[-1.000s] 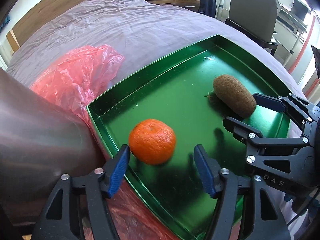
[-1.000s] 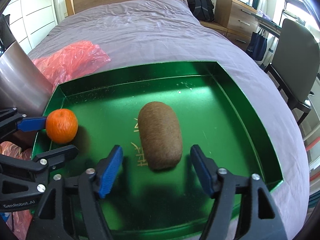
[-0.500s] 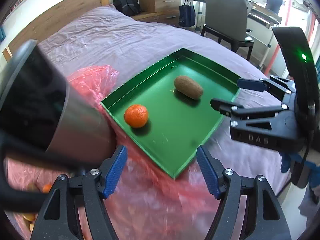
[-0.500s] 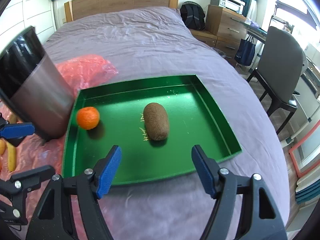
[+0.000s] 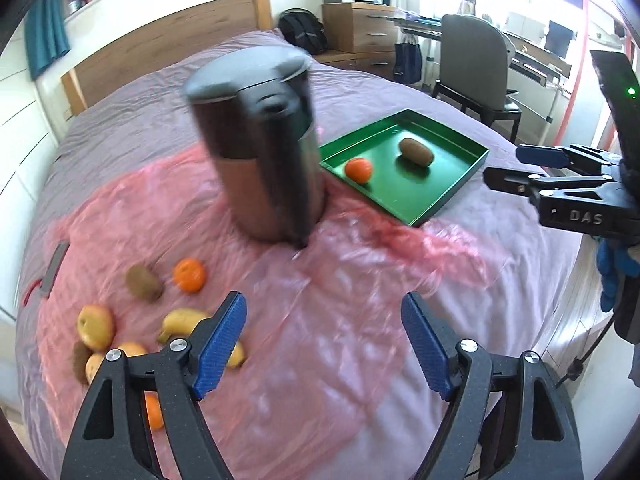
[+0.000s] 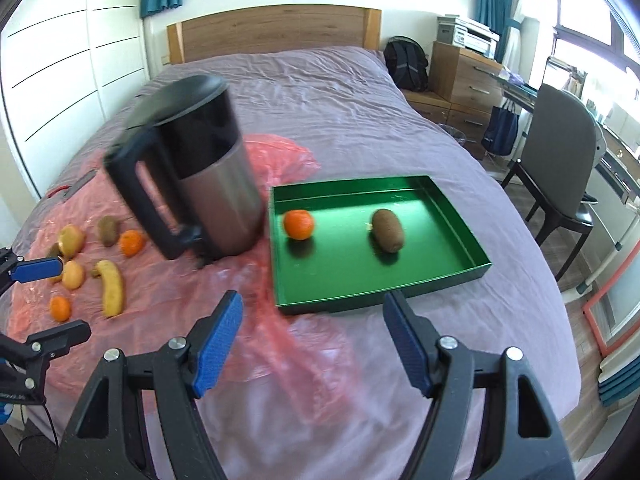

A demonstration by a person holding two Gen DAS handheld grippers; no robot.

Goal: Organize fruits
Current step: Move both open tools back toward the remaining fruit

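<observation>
A green tray on the bed holds a mandarin and a kiwi. Loose fruit lies on a pink plastic sheet: a banana, mandarins, kiwis and apples. My left gripper is open and empty, well back from the tray. My right gripper is open and empty, in front of the tray; it also shows in the left wrist view.
A steel kettle with a black handle stands between the tray and the loose fruit. A grey tool with a red loop lies at the sheet's left edge. A chair stands right of the bed.
Both grippers pulled back and up from the tray, leaving the mandarin and kiwi in it. The kettle and the loose fruit came into view.
</observation>
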